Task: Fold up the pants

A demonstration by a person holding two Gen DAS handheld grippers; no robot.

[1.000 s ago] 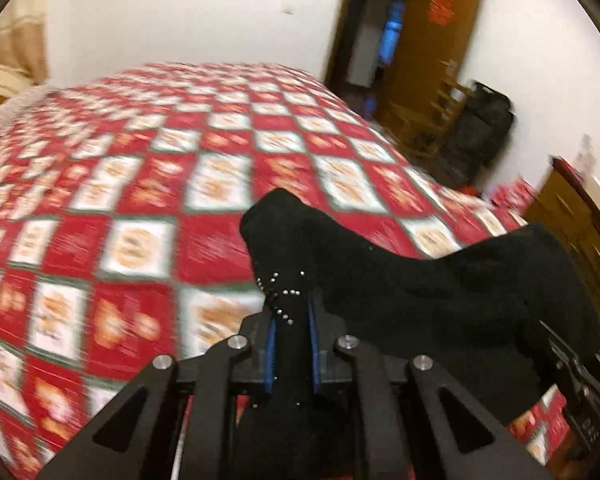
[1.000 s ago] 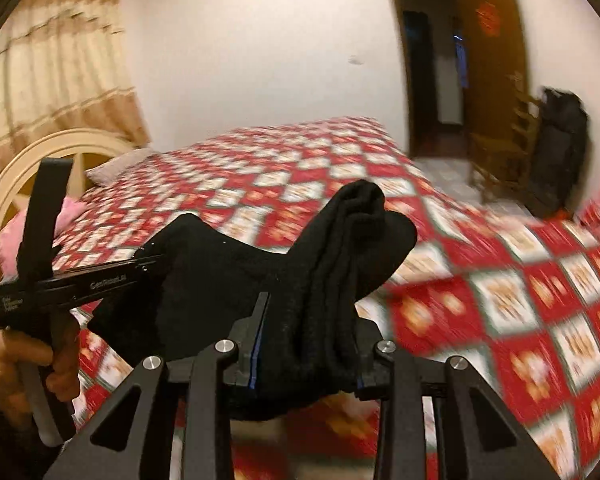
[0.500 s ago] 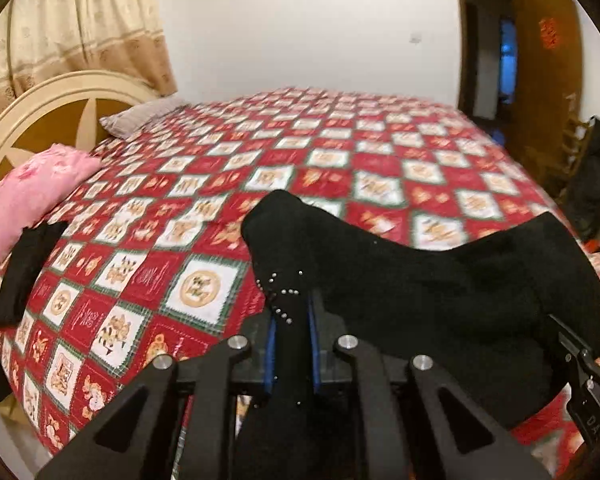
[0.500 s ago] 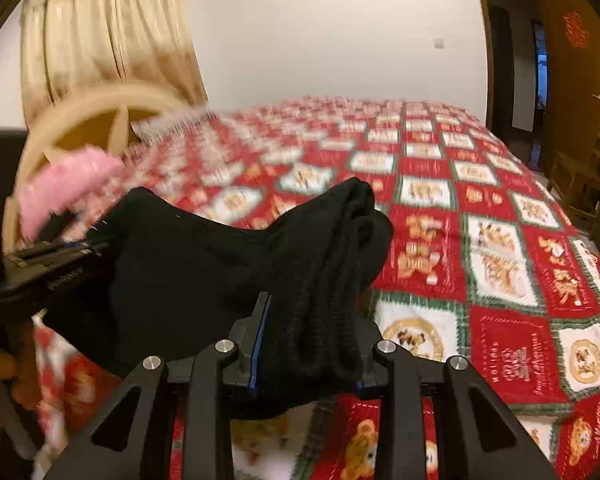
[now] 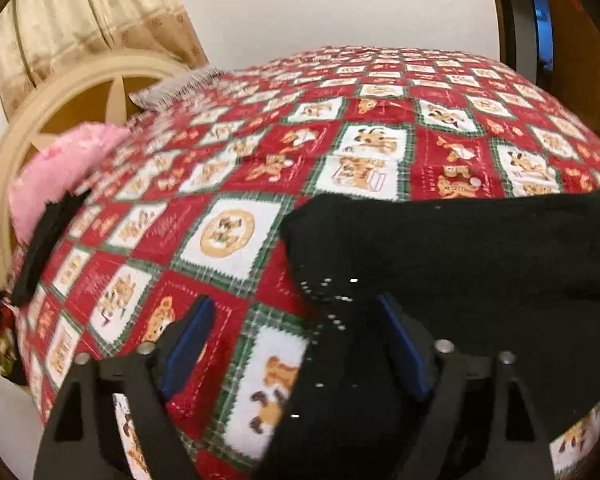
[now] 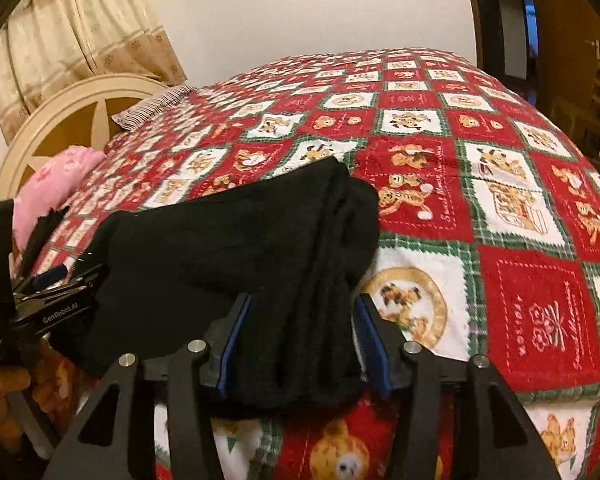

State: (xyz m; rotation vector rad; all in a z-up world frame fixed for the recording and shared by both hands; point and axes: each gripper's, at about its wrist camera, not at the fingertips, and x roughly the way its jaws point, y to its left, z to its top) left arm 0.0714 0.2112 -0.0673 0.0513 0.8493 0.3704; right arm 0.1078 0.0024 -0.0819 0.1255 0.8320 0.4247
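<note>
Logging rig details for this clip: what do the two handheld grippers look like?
Both the left gripper and right gripper are matte black with triangular cut-outs, silver bolts and blue finger pads. The left one's side reads "GenRobot.AI" in white. No cables or sleeves show.

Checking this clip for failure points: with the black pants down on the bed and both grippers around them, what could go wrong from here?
1. The left gripper stands wide open, but the pants drape against one pad; pulling back may snag the cloth and spoil the fold.
2. Thick bunched layers fill the right gripper. Its grip cannot be judged, so retreating could drag the bundle across the bedspread.
</note>
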